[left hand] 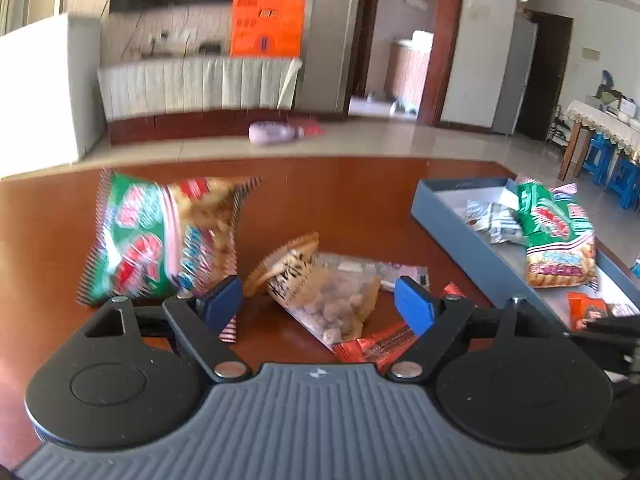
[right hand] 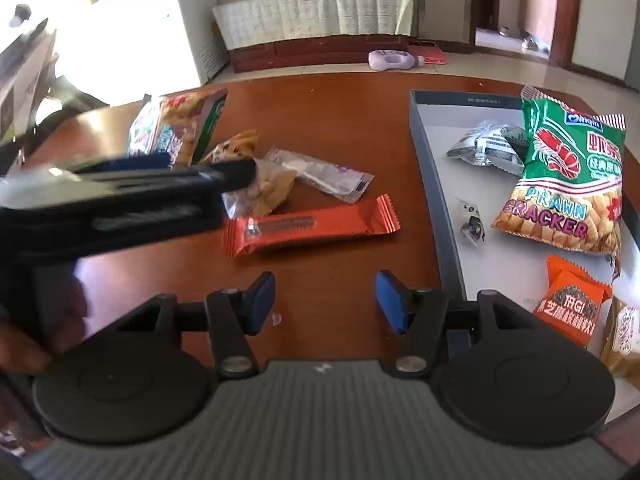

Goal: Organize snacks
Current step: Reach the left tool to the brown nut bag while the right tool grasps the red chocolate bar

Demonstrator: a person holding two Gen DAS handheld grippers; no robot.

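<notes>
My left gripper stands open over a clear-fronted nut packet, which lies on the brown table between its blue pads without touching them. A green prawn cracker bag lies to its left and a red bar under its right finger. In the right wrist view my right gripper is open above bare table, just short of the red bar. The left gripper reaches in from the left there. The blue tray holds another prawn cracker bag, silver packets and an orange packet.
A clear flat packet lies behind the red bar. The tray sits at the table's right side. A hand holds the left gripper at the left edge. On the floor beyond the table lies a purple bottle.
</notes>
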